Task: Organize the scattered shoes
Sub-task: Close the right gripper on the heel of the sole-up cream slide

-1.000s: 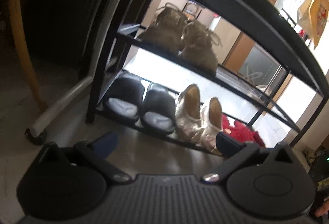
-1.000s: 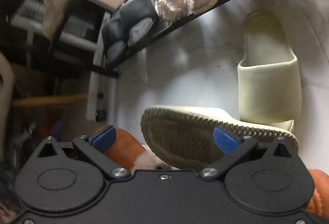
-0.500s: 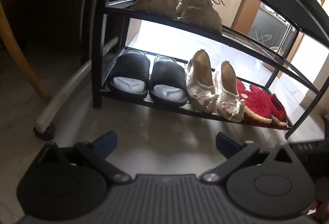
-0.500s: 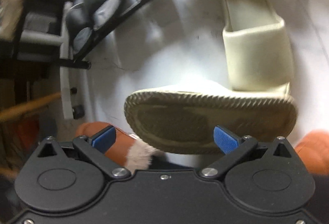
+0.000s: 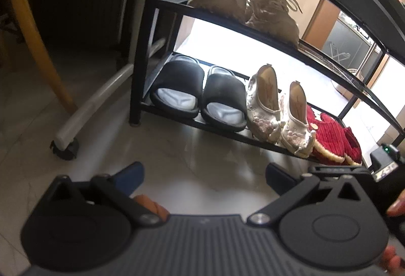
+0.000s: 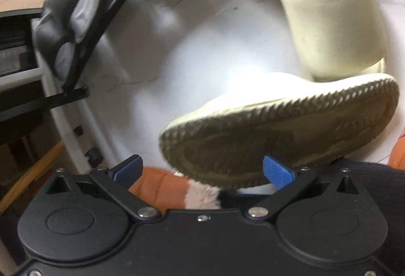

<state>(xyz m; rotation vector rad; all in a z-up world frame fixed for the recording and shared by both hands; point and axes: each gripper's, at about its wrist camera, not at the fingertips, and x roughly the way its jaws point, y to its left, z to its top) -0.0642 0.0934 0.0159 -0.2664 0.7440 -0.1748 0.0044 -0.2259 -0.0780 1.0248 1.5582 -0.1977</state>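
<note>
- The left hand-held gripper (image 5: 203,174) is hovering over the pale floor (image 5: 192,157) in the lower middle of the left wrist view, its blue-padded fingers spread wide and pinching nothing.
- A black shoe rack (image 5: 141,53) is filling the centre and right of that view.
- On its lower shelf, running from left to right, are sitting a pair of black slides (image 5: 200,93), a pair of pale embroidered flats (image 5: 276,111) and a pair of red fuzzy slippers (image 5: 331,136), each pair just beside the next.
- On the shelf above, a pair of tan lace-up shoes (image 5: 248,5) is resting side by side.
- An orange shoe (image 5: 152,205) is peeking out beneath the left finger at the lower left.
- The right hand-held gripper (image 6: 202,169) is sitting at the lower middle of the right wrist view, its fingers spread apart.
- A cream slide (image 6: 276,129) is lying tipped on its side just ahead of it, the dirty ridged sole facing the camera; whether the right blue pad (image 6: 277,171) is touching the sole cannot be told.
- A second cream slide (image 6: 329,22) is lying flat on the floor at the upper right, its toe just behind the tipped one.
- An orange slipper with a pale fur cuff (image 6: 177,192) is lying between the fingers, below the sole.
- No readable brand or writing is showing on any shoe.
</note>
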